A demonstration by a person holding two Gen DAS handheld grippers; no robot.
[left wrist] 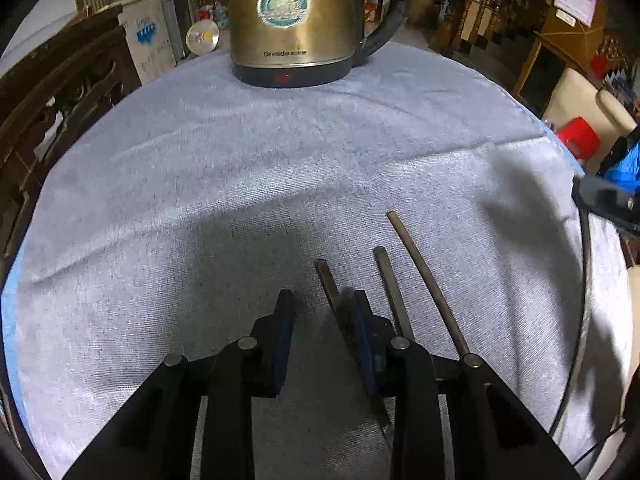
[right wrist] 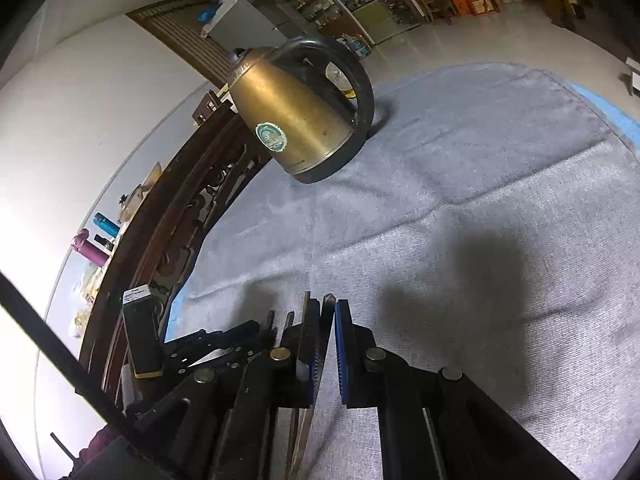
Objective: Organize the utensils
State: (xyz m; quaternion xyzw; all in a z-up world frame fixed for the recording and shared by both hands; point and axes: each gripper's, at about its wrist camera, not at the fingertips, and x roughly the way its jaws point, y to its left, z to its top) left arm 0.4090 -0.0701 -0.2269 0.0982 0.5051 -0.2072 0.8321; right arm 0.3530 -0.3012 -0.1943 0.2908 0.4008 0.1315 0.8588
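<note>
Three dark chopsticks lie on the grey cloth (left wrist: 280, 184) in the left wrist view: one (left wrist: 428, 280) at the right, one (left wrist: 390, 288) beside it, one (left wrist: 326, 280) running under the right finger. My left gripper (left wrist: 320, 300) is open and empty, low over the cloth, its right finger (left wrist: 362, 320) next to the third stick. In the right wrist view my right gripper (right wrist: 327, 308) is nearly shut on a dark chopstick (right wrist: 326, 320) that passes between the blue pads. More stick ends (right wrist: 306, 304) show just left of it.
A brass electric kettle (left wrist: 288, 20) with a black handle stands at the far edge of the cloth, also in the right wrist view (right wrist: 296, 116). A carved wooden rail (right wrist: 172, 248) runs along the left side. The other gripper (right wrist: 224, 344) sits close at left.
</note>
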